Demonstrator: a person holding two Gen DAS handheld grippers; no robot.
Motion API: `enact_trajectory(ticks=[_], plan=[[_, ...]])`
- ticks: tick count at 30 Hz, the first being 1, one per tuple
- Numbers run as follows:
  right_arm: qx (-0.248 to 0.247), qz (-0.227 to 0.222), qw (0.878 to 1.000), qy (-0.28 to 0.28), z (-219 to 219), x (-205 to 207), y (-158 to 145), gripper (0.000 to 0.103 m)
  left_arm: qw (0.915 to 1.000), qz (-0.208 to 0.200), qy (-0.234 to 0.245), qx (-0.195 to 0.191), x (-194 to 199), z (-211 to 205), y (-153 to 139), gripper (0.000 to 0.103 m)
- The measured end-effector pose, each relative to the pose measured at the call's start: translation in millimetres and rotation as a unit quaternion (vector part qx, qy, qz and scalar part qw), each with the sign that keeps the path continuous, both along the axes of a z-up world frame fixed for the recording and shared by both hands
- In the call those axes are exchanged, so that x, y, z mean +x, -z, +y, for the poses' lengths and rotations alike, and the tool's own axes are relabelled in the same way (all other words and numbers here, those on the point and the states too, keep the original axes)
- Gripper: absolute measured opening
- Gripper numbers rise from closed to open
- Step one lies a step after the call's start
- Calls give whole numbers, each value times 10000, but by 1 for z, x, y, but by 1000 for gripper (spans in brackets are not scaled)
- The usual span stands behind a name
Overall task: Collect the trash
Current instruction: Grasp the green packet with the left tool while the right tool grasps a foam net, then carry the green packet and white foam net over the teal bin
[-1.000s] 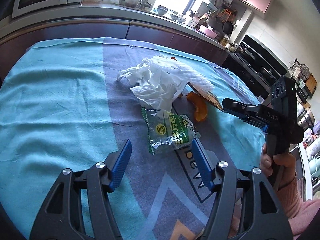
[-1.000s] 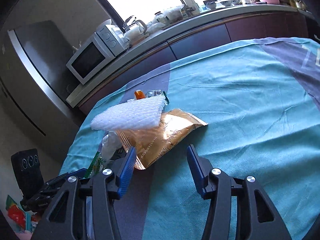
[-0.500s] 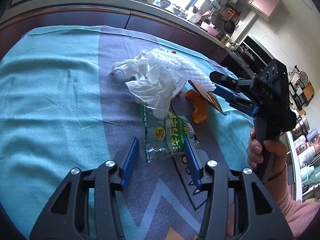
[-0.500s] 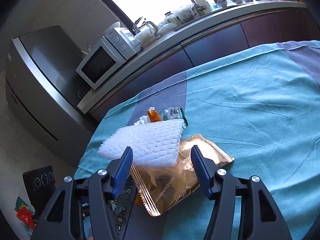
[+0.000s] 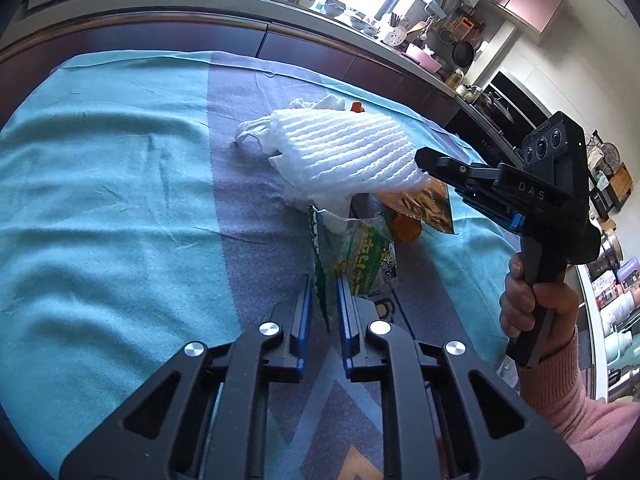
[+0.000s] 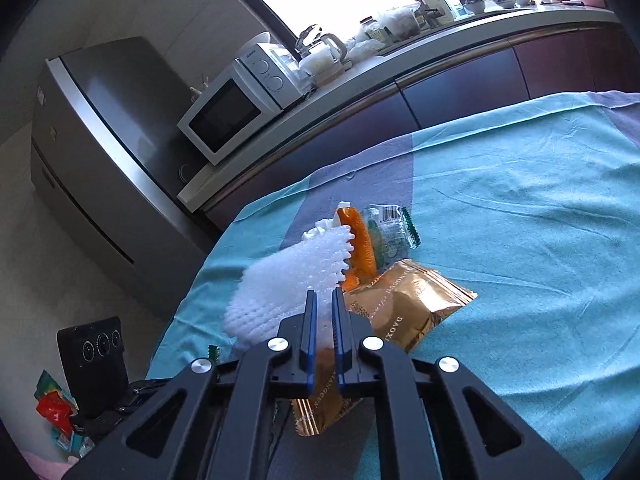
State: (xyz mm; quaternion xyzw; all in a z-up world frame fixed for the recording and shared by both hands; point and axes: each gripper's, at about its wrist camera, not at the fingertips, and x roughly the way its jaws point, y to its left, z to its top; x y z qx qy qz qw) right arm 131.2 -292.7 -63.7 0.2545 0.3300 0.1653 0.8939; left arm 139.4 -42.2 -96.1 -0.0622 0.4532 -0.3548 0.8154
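White microwave oven (image 6: 240,108) on grey kitchen countertop (image 6: 360,76) past surface's far edge; steel refrigerator (image 6: 100,152) beside it; teal-and-grey cloth (image 5: 100,200) covers surface.

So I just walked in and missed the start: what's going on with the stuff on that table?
A person is clearing trash off a table covered with a teal cloth, a handheld gripper in each hand. The left gripper has just closed on the edge of a green snack wrapper. The right gripper has just closed on a white foam net, with a gold foil bag right beneath it. Crumpled tissue and an orange peel lie in the same pile.
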Motion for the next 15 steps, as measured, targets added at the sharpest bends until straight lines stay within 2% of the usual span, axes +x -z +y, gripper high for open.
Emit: enact_trajectory(ticks=[15], plan=[[67,-471,9984,-308,27,-7,-31,5,9985,-306,-402,-190,-17,46,-22,10]])
